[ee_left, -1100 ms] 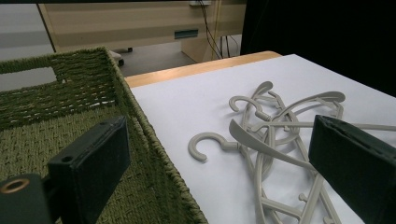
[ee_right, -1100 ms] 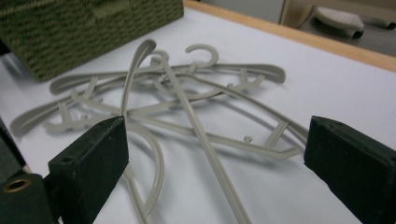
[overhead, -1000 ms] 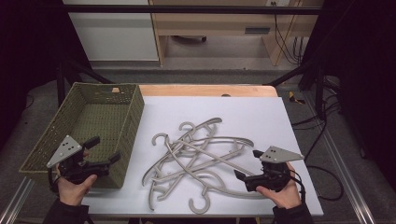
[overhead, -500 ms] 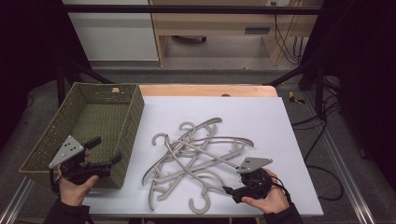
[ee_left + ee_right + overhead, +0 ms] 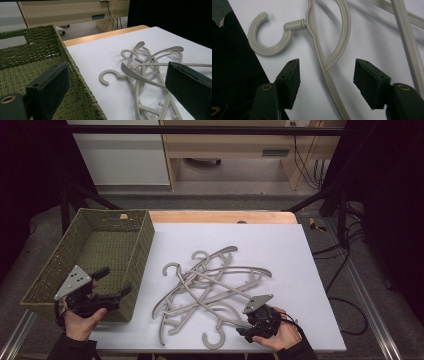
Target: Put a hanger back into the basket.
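Note:
Several grey plastic hangers [image 5: 210, 287] lie tangled in the middle of the white table top [image 5: 280, 245]. My right gripper [image 5: 246, 327] is open at the table's front edge, low over the nearest hanger [image 5: 329, 62]. That hanger's arm runs between the two jaws, and its hook [image 5: 265, 41] curls just ahead on the left. My left gripper [image 5: 111, 282] is open and held over the front right corner of the green woven basket [image 5: 65, 257]. The basket wall [image 5: 75, 72] runs between its wide-apart jaws, with the hanger pile [image 5: 147, 67] beyond.
The basket's inside holds nothing. A wooden strip [image 5: 220, 216] edges the table's far side. Dark frame bars [image 5: 325, 195] and cables [image 5: 345, 265] stand off the right side. A cabinet [image 5: 120, 155] and a wooden bench [image 5: 235, 142] sit on the floor beyond.
My right gripper has moved left and toward the front edge, dropping low over the nearest hanger. The left gripper has stayed in place.

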Demonstrator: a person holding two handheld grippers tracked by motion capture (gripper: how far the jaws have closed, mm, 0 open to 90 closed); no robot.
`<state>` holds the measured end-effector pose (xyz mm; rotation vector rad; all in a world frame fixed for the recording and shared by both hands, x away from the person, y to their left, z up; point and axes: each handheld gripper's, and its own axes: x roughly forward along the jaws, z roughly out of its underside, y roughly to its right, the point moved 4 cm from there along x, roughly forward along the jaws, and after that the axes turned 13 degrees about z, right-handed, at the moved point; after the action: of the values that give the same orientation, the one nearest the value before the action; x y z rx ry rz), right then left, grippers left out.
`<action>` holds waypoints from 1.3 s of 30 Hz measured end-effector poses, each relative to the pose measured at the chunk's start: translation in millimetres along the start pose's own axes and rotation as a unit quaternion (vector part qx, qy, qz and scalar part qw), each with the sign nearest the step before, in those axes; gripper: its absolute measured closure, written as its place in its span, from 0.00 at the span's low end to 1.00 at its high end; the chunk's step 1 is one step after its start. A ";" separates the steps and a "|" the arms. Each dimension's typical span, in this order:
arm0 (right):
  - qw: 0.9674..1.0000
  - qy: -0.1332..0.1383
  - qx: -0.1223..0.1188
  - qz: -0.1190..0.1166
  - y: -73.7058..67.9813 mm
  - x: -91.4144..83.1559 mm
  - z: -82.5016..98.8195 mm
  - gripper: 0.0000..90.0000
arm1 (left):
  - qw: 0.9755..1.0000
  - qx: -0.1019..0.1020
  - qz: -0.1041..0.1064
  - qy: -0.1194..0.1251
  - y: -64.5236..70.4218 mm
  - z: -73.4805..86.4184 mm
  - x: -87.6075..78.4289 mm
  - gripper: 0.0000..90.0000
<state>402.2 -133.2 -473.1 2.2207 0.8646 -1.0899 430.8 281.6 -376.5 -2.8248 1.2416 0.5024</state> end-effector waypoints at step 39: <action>0.997 -0.034 -0.027 -0.064 3.1 13.3 3.2 0.87 | 1.000 0.016 0.008 -0.012 5.9 1.1 6.1 0.06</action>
<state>409.2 -133.3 -485.2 2.0954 1.0074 -1.1799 430.1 273.5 -378.7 -2.7769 1.2571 0.5121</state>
